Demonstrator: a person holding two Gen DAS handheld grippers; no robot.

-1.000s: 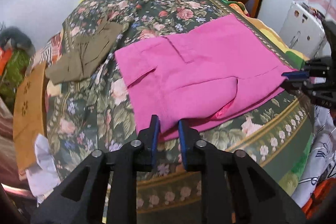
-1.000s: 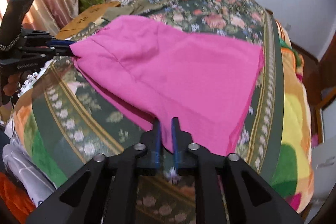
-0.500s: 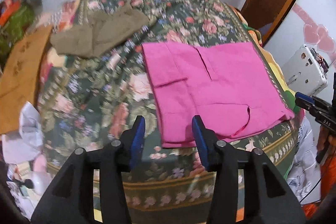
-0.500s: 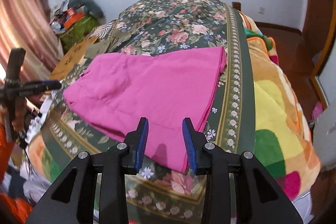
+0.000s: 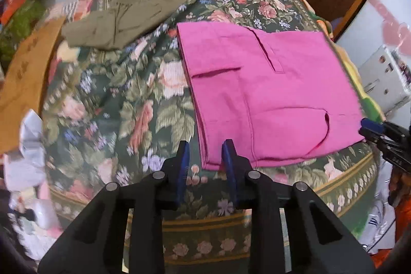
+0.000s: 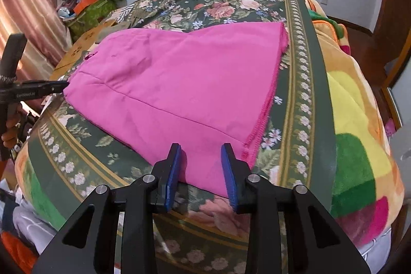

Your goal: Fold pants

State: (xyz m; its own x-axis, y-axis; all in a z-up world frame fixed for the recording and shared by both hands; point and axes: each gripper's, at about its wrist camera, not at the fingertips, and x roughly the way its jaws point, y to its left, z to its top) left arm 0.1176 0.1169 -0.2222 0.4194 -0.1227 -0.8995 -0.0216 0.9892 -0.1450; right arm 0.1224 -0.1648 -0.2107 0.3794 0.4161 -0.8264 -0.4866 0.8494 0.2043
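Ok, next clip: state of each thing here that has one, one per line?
left gripper: open, holding nothing, at the pants' near corner.
right gripper: open, holding nothing, over the pants' near edge.
pink pants: folded, lying flat on the bedspread.
olive garment: loosely folded, apart from the pants.

The pants [image 5: 269, 94] lie flat on the bed [image 5: 123, 120], near its front edge. The left tongs [image 5: 205, 161] sit at the pants' front left corner, jaws apart. The right tongs [image 6: 200, 163] sit at the pants' other front corner, jaws apart too. A second garment [image 5: 123, 19] lies on the bed, behind and left of the pants, well apart from them.
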